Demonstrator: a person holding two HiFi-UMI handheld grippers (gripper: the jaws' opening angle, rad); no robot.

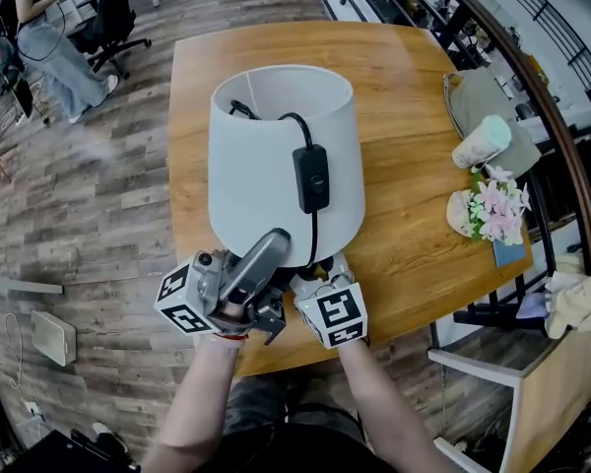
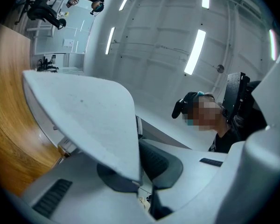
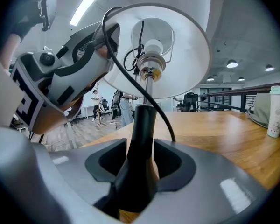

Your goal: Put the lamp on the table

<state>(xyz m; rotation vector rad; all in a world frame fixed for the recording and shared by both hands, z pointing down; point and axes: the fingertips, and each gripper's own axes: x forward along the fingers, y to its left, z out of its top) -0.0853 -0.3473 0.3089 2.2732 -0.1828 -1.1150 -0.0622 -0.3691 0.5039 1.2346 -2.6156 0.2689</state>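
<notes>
Over the near edge of the light wooden desk [image 1: 404, 97], a white fabric-shaded lamp [image 1: 276, 156] stands upright. Left hand-held gripper [image 2: 140, 160] pinches the shade's lower rim. Right hand-held gripper [image 3: 142, 162] is clamped on the black tapered stem [image 3: 142, 125]. A black switch cord [image 1: 311, 180] drapes down the shade.

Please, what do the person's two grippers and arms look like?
The left gripper and the right gripper have light grey moulded bodies with dark, notched jaw pads. Each carries a white cube printed with black square markers. The forearms are uncovered: no sleeves show.
</notes>
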